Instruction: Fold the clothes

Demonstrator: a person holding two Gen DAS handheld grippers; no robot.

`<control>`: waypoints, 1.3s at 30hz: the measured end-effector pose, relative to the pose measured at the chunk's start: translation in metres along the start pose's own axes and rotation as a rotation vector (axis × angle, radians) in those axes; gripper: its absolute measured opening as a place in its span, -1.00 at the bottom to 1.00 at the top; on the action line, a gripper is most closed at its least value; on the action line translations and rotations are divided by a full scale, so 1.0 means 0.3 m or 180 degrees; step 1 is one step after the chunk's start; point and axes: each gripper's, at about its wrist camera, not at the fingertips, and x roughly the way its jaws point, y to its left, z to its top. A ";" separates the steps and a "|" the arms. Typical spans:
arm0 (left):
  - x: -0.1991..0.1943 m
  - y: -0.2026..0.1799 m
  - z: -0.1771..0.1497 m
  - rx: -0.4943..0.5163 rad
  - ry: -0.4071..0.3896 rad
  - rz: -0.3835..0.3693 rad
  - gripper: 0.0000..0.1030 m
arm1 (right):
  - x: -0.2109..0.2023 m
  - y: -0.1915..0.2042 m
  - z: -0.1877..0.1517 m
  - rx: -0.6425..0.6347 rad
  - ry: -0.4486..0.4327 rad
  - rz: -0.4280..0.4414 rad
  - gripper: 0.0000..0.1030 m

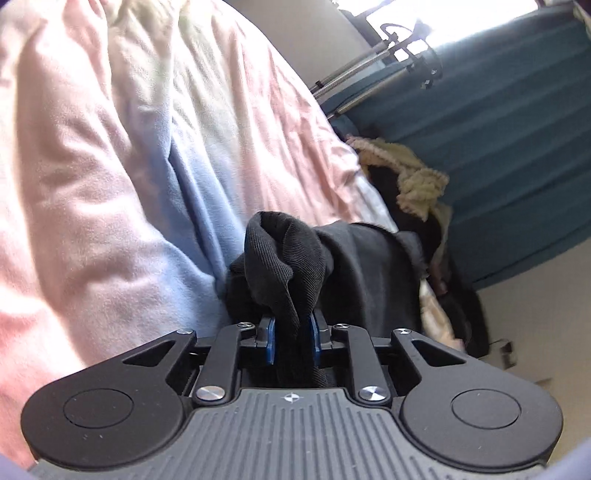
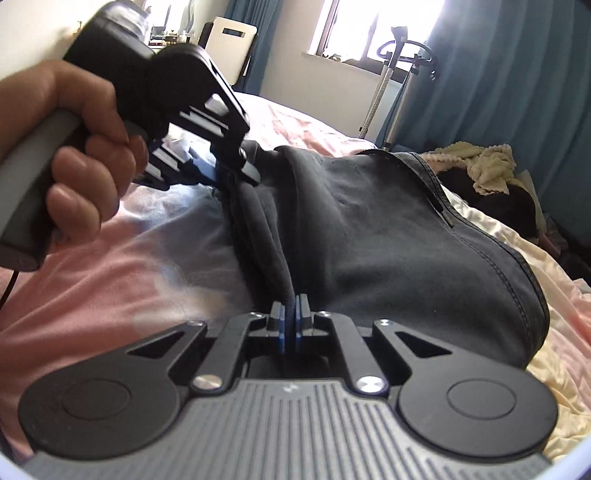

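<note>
Pink bedding (image 2: 92, 295) carries soft, limp dark trousers (image 2: 388, 251), left claw (image 1: 291, 338) and right claw (image 2: 291, 325) each clenched on bunched edge cloth.

— What sort of place was shown?

— A bedroom in a home was shown. A bed (image 2: 303, 122) was spread with a soft pink and pale blue cover (image 1: 110, 155), rumpled into folds, and clothes were heaped on it: a dark garment (image 2: 388, 236) was laid across the middle, and a cream fleecy piece (image 2: 484, 166) was piled near the far edge.

— What else was seen around the bed?

— Teal curtains (image 2: 517, 81) were hung beside a bright window (image 2: 354, 26). A garment steamer stand (image 2: 391, 74) was placed below the window, and a white chair back (image 2: 229, 48) was seen by a cluttered shelf in the far corner.
</note>
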 end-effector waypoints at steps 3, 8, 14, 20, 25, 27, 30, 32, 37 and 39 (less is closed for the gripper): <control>-0.026 -0.014 0.008 0.0010 -0.0055 -0.0077 -0.57 | -0.002 0.001 0.005 0.0029 -0.0007 0.0004 -0.87; -0.034 0.006 0.030 -0.0215 -0.0120 -0.0058 -0.06 | -0.005 -0.016 0.009 0.0191 0.0039 0.0076 -0.87; 0.018 0.020 0.073 -0.0167 -0.0242 0.0089 0.05 | 0.001 -0.036 0.003 0.0407 0.0070 0.0183 -0.86; 0.125 -0.030 0.115 0.0297 -0.0204 0.0168 -0.49 | 0.003 -0.031 -0.005 0.0290 0.0008 0.0162 -0.84; 0.067 -0.018 0.098 0.0198 -0.0221 0.0026 -0.47 | -0.005 -0.064 -0.002 0.0462 -0.0036 0.0233 -0.83; 0.017 -0.001 0.084 0.0095 -0.0191 -0.0005 -0.45 | -0.020 -0.097 0.000 0.0704 -0.0037 0.0343 -0.82; -0.029 0.030 0.069 -0.0061 0.0071 -0.0094 -0.32 | -0.068 -0.173 -0.001 0.1219 -0.0142 0.0565 -0.78; -0.035 0.043 0.068 -0.0081 0.0206 -0.0109 -0.29 | -0.102 -0.225 -0.007 0.1576 -0.0211 0.0710 -0.76; 0.012 0.088 0.052 -0.0331 0.0369 -0.0088 0.32 | -0.192 -0.348 -0.055 0.2416 -0.0325 0.1026 -0.76; 0.032 0.107 0.047 -0.0431 0.0392 -0.0143 0.34 | -0.223 -0.392 -0.081 0.2676 -0.0374 0.1014 -0.75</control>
